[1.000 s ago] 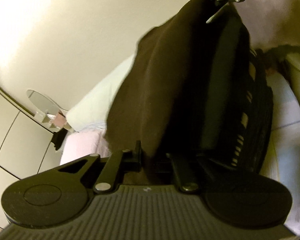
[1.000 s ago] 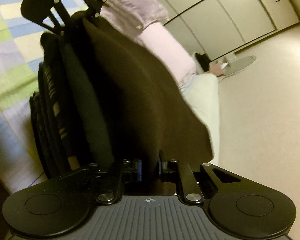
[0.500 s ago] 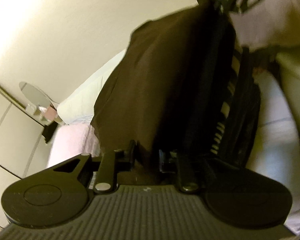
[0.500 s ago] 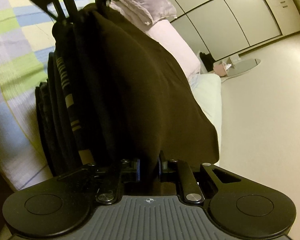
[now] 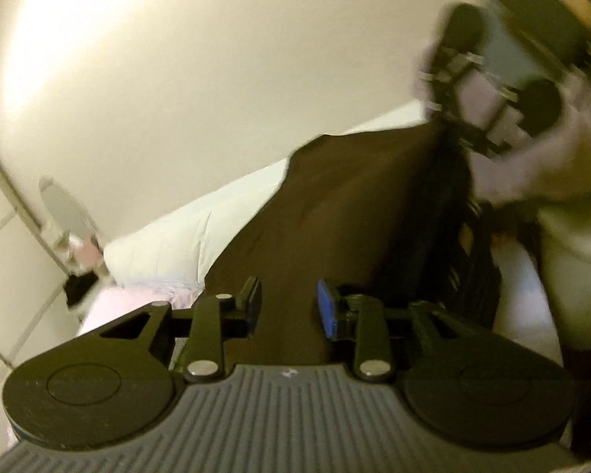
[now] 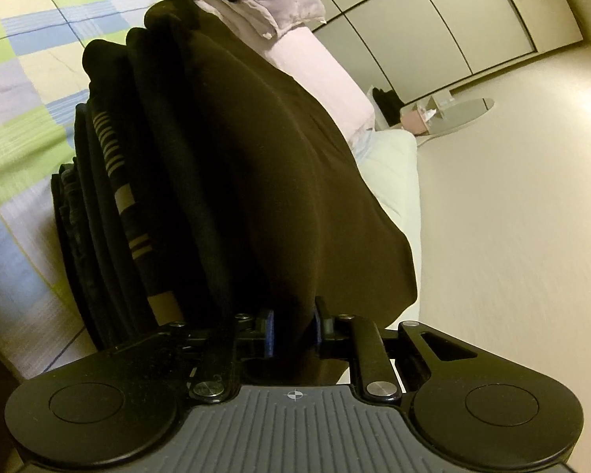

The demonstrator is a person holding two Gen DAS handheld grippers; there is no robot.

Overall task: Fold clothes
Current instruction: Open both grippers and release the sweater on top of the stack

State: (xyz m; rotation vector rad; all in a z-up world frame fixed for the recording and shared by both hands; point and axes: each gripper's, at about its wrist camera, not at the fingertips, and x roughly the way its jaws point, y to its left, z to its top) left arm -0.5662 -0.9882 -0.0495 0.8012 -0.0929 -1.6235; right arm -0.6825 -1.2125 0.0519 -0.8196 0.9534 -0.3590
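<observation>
Cloth (image 5: 335,228), dark brown, lies draped over a stack of folded clothes (image 6: 110,197) on the bed, and both tools sit at its two ends, facing each other.

Nearest in the left wrist view, the left gripper (image 5: 287,307) has its jaws parting. The brown fabric runs between them, but clear gaps show on both sides and the blue pad (image 5: 327,311) on the right finger stands free of the cloth, so it presses on nothing. This view is blurred. At the far end of the cloth the right gripper (image 5: 488,98) shows up as a dark smear against a pale sleeve (image 5: 551,165).

In the right wrist view, the right gripper (image 6: 293,331) is at a narrower gap, also easing apart. A fold of the brown cloth sits between its blue pads (image 6: 270,333) and fills most of the gap; the pads look to be against it on both sides.

Just left of the cloth the stack shows dark layers on edge, one with tan stripes (image 6: 118,165). Under the stack lies a checked quilt (image 6: 27,79) in green, blue and cream. Beyond the cloth are a pink pillow (image 6: 327,79) and a white pillow (image 6: 398,165). Farther off a round mirror (image 6: 465,112) lies on the pale floor (image 6: 512,216) before a wardrobe (image 6: 453,12).
</observation>
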